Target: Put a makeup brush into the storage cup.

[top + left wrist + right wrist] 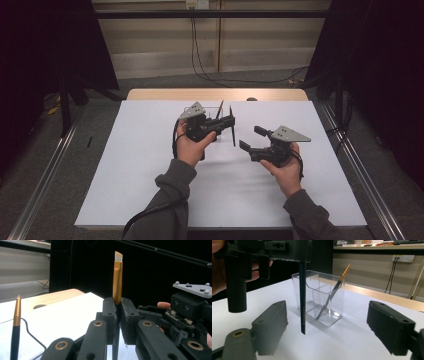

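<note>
Clamping a brush (302, 297) upright, the left gripper (227, 121) hovers near the table's far edge beside the clear holder (320, 296); right gripper (250, 138) gapes empty. Lower handle-first, straight down.

I wear grey-green long sleeves (172, 187). My left hand-held gripper (227, 122) and right hand-held gripper (250, 138) are black, each topped by a grey three-cornered plate (289, 134) with small studs. Brass-ringed pivots (61, 345) mark the jaw links; a black cable (150, 215) trails back.
</note>
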A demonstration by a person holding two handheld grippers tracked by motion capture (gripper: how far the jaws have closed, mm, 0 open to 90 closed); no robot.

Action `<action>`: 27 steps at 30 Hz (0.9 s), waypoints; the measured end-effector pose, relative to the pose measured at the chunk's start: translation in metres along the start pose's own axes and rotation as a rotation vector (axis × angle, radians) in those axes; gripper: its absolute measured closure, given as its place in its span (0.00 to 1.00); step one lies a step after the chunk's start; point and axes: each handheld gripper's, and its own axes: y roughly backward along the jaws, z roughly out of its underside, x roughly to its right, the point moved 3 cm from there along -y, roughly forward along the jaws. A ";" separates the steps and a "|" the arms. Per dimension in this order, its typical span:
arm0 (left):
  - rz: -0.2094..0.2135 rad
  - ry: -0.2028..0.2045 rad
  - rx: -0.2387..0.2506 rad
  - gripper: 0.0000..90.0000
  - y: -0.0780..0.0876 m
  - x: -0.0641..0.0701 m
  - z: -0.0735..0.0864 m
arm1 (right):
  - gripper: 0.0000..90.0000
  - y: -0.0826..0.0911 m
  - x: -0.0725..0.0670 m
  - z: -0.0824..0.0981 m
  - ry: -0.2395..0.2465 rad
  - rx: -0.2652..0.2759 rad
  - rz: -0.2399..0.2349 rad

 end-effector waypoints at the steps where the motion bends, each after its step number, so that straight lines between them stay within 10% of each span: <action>1: -0.001 0.004 0.004 0.92 0.000 0.000 0.000 | 0.16 0.000 0.000 0.001 0.002 -0.005 0.001; 27: -0.022 -0.032 -0.004 0.93 0.010 -0.003 -0.003 | 0.09 0.017 0.010 0.003 0.010 -0.028 -0.012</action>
